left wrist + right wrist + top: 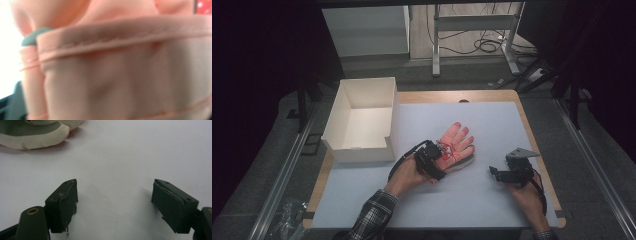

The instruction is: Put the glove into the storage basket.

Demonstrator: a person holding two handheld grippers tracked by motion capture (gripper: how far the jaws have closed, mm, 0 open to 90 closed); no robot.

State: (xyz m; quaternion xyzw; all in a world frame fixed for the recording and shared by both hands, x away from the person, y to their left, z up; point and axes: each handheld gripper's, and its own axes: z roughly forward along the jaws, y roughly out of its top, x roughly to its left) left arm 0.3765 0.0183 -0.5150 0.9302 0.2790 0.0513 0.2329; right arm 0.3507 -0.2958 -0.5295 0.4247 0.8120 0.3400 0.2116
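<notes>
A salmon-pink glove [457,142] lies palm up on the white mat, fingers pointing away from me. My left gripper [443,157] is down on the glove's cuff end, held in the person's left hand. In the left gripper view the glove's pink fabric and stitched hem [125,62] are bunched right against the lens and hide the jaws. My right gripper [494,173] rests low over the mat to the right of the glove. Its jaws [115,195] stand wide apart with bare mat between them. The glove's cream and grey edge [32,135] lies beyond them at the upper left.
An open white cardboard box [362,152] stands at the mat's left rear, close to the glove. The white mat [472,200] covers a wooden table top. Table legs and cables are on the floor beyond the far edge.
</notes>
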